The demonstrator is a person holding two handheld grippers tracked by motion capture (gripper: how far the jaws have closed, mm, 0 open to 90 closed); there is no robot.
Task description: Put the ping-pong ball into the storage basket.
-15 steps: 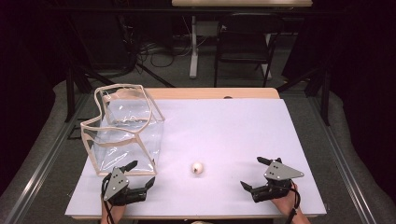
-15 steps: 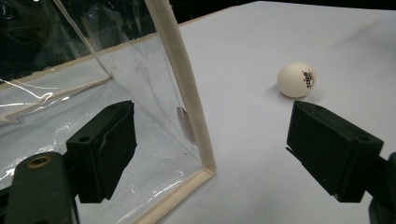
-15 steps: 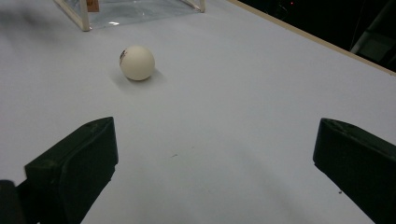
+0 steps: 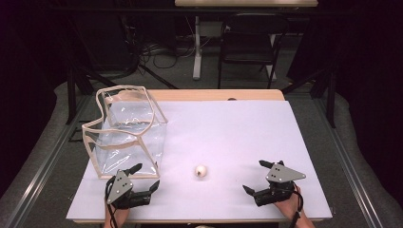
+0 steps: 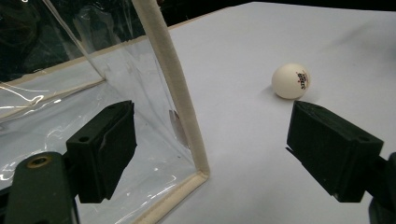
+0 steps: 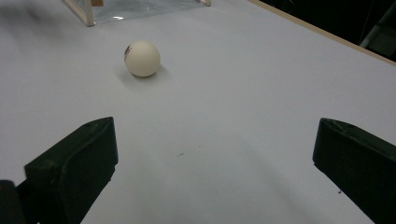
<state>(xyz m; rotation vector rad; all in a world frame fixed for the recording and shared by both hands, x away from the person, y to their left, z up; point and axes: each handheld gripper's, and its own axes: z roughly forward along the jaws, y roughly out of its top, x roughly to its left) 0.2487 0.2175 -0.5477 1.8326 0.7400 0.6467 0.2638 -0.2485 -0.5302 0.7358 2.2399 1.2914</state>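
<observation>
In the high view, a white counter (image 4: 228, 137) carried a clear plastic bag (image 4: 126, 130) with cream trim, standing open at the far left. A small white ball (image 4: 201, 171) lay near the front middle, just right of the bag and apart from it. The left tongs (image 4: 142, 178) sat at the front left edge, jaws spread wide and holding nothing, their far jaw just beside the bag's near corner. The right tongs (image 4: 256, 176) sat at the front right, well apart from the ball, jaws likewise wide and empty.

In the left gripper view, the 2 black jaws stood far apart. The bag's cream corner seam (image 5: 175, 88) rose between them, and the ball (image 5: 291, 80), printed with a small logo, rested beyond the right-hand jaw.

In the right gripper view, the jaws gaped over bare counter (image 6: 243, 93), with the ball (image 6: 142, 58) ahead and the bag's bottom corner (image 6: 88, 14) beyond it.
</observation>
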